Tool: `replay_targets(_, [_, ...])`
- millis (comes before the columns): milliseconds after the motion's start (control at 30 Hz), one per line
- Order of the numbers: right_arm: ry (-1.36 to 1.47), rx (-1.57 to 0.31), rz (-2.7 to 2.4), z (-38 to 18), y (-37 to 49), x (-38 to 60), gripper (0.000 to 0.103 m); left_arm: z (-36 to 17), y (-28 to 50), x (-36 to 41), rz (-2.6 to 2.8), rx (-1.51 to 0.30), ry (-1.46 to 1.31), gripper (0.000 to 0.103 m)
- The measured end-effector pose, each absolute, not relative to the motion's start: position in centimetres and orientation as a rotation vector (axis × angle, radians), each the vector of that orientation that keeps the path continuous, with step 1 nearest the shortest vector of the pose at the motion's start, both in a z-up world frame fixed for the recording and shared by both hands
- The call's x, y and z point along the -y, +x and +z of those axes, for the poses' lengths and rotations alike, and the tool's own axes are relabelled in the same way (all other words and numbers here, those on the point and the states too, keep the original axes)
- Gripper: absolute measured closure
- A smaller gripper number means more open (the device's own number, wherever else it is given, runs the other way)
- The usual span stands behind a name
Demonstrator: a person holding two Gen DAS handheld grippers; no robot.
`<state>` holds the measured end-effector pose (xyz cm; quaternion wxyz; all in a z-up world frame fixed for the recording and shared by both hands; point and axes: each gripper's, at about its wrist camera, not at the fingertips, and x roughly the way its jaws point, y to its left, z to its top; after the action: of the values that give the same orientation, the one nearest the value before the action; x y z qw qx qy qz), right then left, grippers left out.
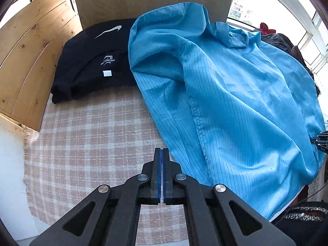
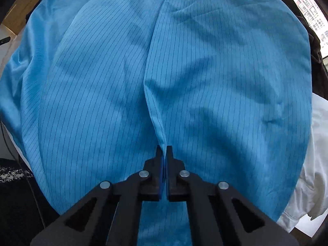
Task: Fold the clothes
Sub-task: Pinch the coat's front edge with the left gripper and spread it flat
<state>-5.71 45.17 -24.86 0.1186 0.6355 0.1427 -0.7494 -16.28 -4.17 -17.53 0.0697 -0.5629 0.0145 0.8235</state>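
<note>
My right tongs [image 2: 163, 149] pinch a raised seam fold of the blue pinstriped shirt [image 1: 225, 102]; my left tongs [image 1: 162, 151] hover closed and empty over the checked blanket [image 1: 86, 139]. The thin, glossy shirt lies rumpled across the blanket beside a folded black garment [image 1: 92, 61].

Black gripper [image 1: 162, 153], blue pads, silver screws

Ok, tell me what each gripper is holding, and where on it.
The right gripper pinches a ridge of the blue striped shirt along its seam. The left gripper is shut on nothing, over the checked blanket.

Bright window daylight, fisheye-warped edges.
</note>
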Motion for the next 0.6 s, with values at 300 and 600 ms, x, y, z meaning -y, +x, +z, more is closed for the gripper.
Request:
replay_targets(300, [1.654,-0.492,-2.883,-9.9,-9.5,-60.2,0.102,-18.3,-15.5,4.8,2.462,-0.021,-1.724,0.103])
replay_targets(600, [1.672,-0.307,-3.160,-6.4,-9.8,-67.5,0.063,-19.6,-17.3,4.5,2.438,0.011,-1.727,0.095])
